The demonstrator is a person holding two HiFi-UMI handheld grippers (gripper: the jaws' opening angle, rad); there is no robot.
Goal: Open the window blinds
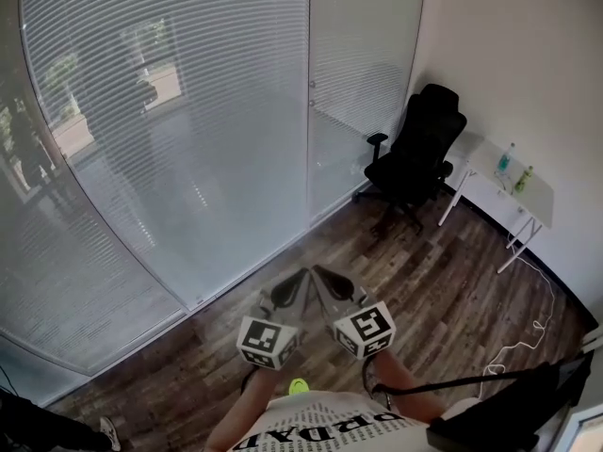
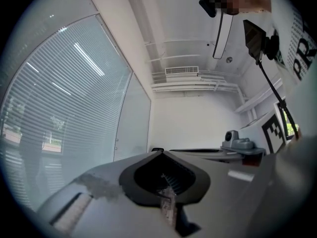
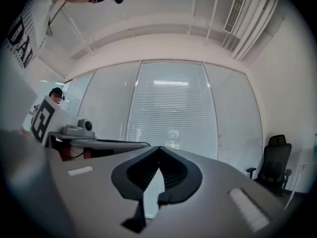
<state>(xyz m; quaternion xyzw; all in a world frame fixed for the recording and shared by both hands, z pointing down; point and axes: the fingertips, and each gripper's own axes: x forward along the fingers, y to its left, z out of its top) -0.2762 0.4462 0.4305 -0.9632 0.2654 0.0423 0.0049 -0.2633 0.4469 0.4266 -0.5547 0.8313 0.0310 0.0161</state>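
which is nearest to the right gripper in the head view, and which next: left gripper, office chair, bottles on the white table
1. left gripper, just beside the right gripper, on its left.
2. office chair, ahead, in the corner by the window blinds.
3. bottles, farthest, on the white table against the right wall.

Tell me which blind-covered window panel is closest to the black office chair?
The narrow panel at the far right, beside the white wall: the office chair stands right before it. The wide panel lies further left.
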